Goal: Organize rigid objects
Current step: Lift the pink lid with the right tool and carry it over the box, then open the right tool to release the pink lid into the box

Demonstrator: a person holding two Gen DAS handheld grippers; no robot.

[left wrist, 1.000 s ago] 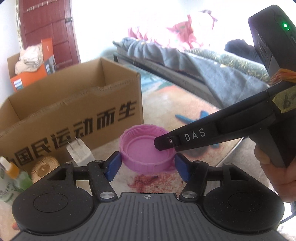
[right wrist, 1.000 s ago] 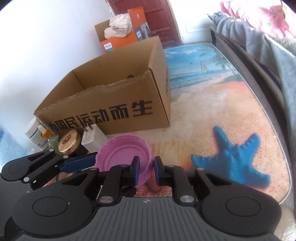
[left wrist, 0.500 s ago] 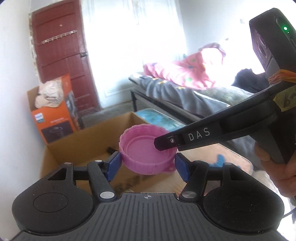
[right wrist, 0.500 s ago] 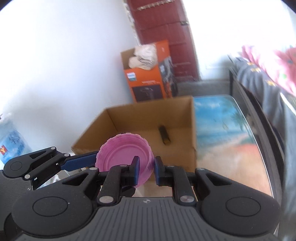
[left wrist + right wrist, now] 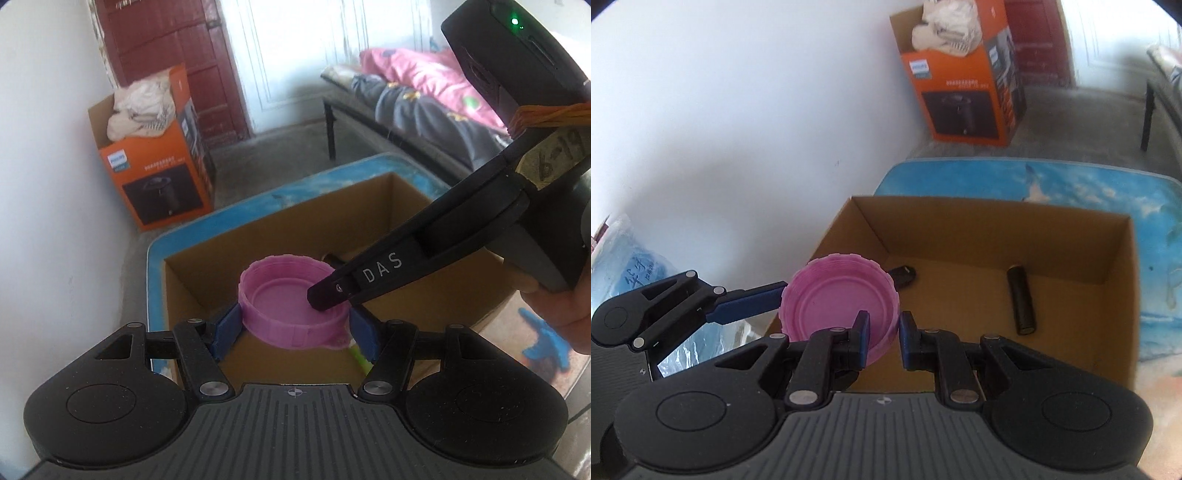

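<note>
Hanging over an open cardboard box, a pink plastic lid is shared by both tools, likely for dropping in. The left gripper has its jaws clamped across the lid's width; the right gripper has its jaws pinching the rim. A dark cylinder lies inside; the lid half hides another dark item.

Both grippers have carried the pink lid up from the beach-print tabletop, where it sat in front of the printed wall of the cardboard box. It now hangs above the box's open interior at frame centre, exposing a black cylinder lying inside. The white charger, gold cap and bottles at lower left have left view.
</note>
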